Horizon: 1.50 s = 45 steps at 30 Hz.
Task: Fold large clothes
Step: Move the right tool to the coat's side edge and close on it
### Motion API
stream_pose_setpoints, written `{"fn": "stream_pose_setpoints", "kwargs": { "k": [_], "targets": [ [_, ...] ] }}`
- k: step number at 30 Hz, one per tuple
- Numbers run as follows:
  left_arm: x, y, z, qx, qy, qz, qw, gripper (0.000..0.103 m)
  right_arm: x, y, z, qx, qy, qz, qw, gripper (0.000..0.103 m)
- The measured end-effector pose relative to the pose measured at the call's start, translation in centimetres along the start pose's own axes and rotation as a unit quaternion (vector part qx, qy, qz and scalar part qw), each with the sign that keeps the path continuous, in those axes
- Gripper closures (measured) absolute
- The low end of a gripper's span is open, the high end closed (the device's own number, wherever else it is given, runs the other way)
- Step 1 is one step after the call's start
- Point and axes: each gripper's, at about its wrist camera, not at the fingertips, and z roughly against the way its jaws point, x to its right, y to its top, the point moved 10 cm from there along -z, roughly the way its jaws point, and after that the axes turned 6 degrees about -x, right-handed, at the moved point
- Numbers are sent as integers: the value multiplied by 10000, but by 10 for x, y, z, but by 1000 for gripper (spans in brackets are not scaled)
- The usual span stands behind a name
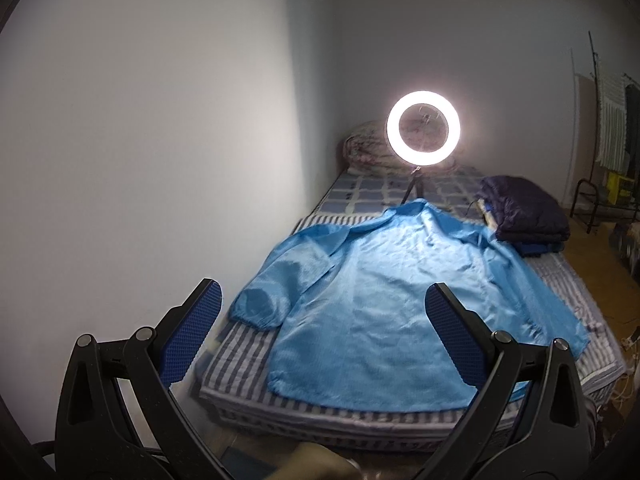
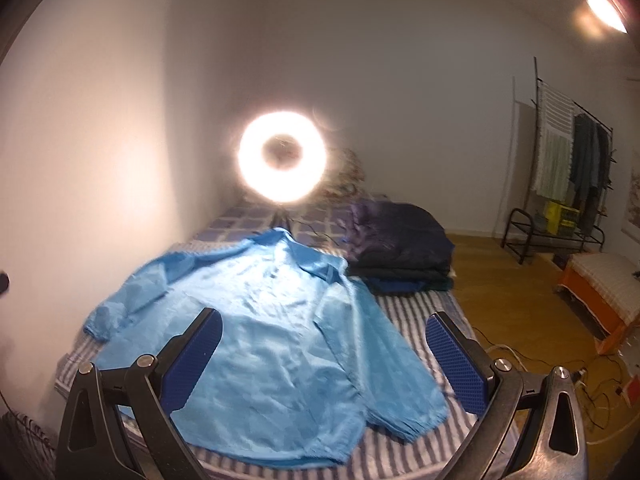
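Note:
A large light-blue jacket (image 1: 384,292) lies spread flat on the striped bed (image 1: 248,364), collar towards the far end, both sleeves out to the sides. It also shows in the right wrist view (image 2: 264,336). My left gripper (image 1: 322,296) is open and empty, held above the near edge of the bed before the jacket's hem. My right gripper (image 2: 324,324) is open and empty, held above the jacket's lower right part, its right finger (image 2: 456,360) over the bed's right edge.
A lit ring light (image 1: 423,128) on a small tripod stands on the bed behind the collar. A folded dark blue quilt (image 1: 524,216) lies at the far right of the bed. The wall runs along the left. A clothes rack (image 2: 560,176), an orange-based bench (image 2: 600,292) and floor cables (image 2: 600,412) stand right.

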Motion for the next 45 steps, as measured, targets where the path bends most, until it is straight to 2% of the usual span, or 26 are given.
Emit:
{"fn": "stream_pose_setpoints", "kwargs": {
  "k": [3,6,8,11,12,16,18,21,26,28,33,37,40,42,43,44,45],
  "targets": [
    [-12,-14,-1,-78,80,-30,9999,0,-27,13,-10,101,483,106,9987,0],
    [-26,-27,-3,-134,129,-9,9998,0,-56,23,-28,23,914,237,9955,0],
    [-34,-33,-8,-203,89,59,9997,4,-82,29,-43,-62,1218,388,9918,1],
    [-45,-44,-26,-420,-39,186,9989,15,-119,32,-66,-289,1600,588,9849,9],
    [-48,-48,-34,-527,-127,231,9983,22,-135,30,-75,-397,1765,649,9814,11],
    [-49,-59,-70,-944,-438,328,9940,47,-185,21,-113,-937,2373,634,9648,22],
    [-47,-58,-85,-1105,-588,356,9915,54,-212,12,-145,-1343,2686,491,9526,30],
    [-42,-50,-105,-1213,-725,274,9896,55,-240,4,-185,-1749,3044,258,9360,39],
    [-45,-45,-127,-1229,-736,221,9894,55,-292,-19,-254,-2343,3411,51,9103,43],
    [-50,-48,-134,-1176,-723,247,9901,55,-315,-32,-281,-2552,3439,85,9036,44],
    [-68,-68,-151,-1579,-728,539,9833,55,-364,-71,-351,-3146,3492,-59,8826,44],
    [-87,-68,-156,-1562,-545,770,9832,55,-396,-99,-392,-3599,3586,-460,8601,44],
    [-88,-66,-159,-1528,-523,809,9835,55,-414,-110,-415,-3722,3606,-562,8534,45],
    [-84,-68,-164,-1539,-462,663,9848,55,-425,-115,-427,-3755,3639,-586,8504,49],
    [-81,-69,-167,-1563,-426,580,9851,55,-428,-116,-430,-3765,3671,-600,8485,60],
    [-77,-71,-171,-1596,-412,505,9850,55,-432,-117,-433,-3782,3732,-619,8449,78],
    [-75,-71,-174,-1623,-425,466,9847,55,-436,-119,-435,-3831,3812,-638,8390,86]
  ]
}}
